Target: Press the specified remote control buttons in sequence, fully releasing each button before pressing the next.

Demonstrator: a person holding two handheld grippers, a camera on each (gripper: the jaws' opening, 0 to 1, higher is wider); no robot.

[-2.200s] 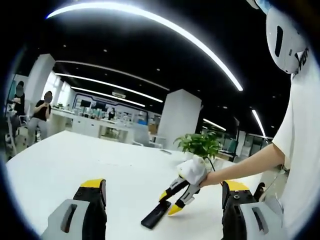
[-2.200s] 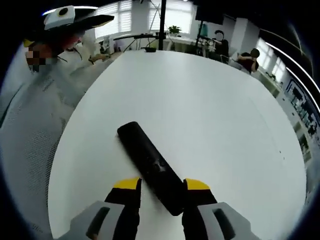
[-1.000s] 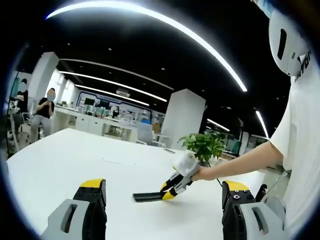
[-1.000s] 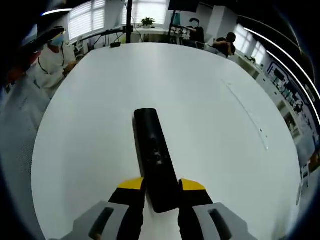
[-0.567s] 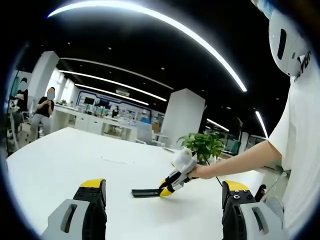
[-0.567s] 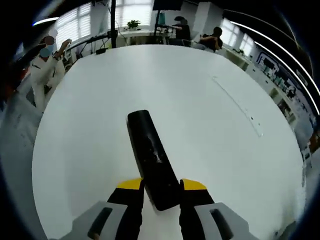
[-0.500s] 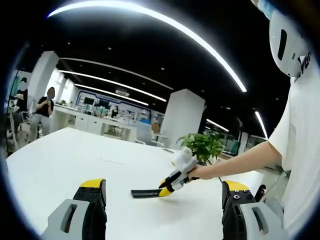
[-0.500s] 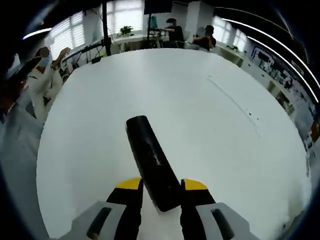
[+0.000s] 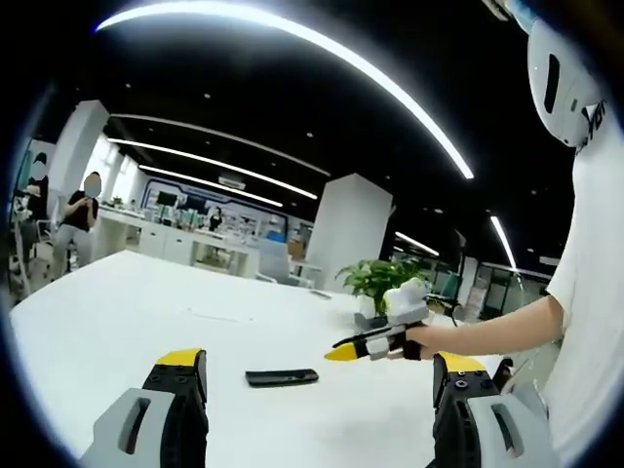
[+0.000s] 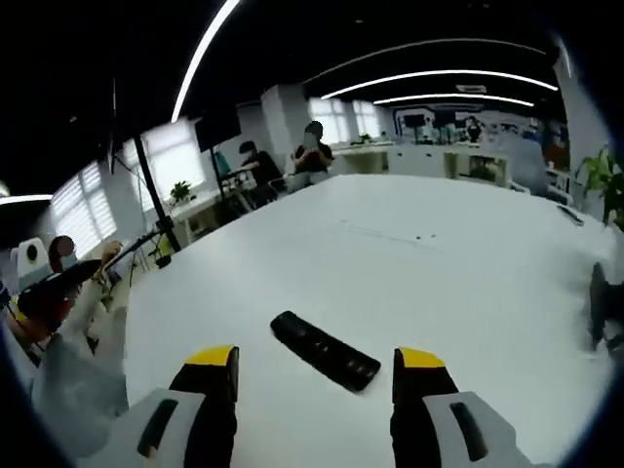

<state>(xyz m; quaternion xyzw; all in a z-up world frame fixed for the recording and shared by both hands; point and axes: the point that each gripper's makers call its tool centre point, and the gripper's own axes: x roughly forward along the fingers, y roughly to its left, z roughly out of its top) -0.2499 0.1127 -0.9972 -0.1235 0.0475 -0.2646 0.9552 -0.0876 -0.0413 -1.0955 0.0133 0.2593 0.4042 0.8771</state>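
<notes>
On worktop (image 10: 409,263): black remote (image 10: 324,363) lies flat, untouched. Right tool (image 10: 314,375) spread, hovering near it. Left tool (image 9: 317,375) spread, further back.

Slim black remote control (image 9: 281,376) lies flat on wide white surface (image 9: 117,312), ahead of my left claw (image 9: 317,375), between its jaws. My right claw (image 9: 363,349) hangs just right of remote, above surface, apart from it. Potted green plant (image 9: 375,278) stands on surface behind that claw. In right gripper view, remote (image 10: 324,350) lies on surface (image 10: 409,263) just ahead of right claw (image 10: 316,370), between spread jaws, untouched.
</notes>
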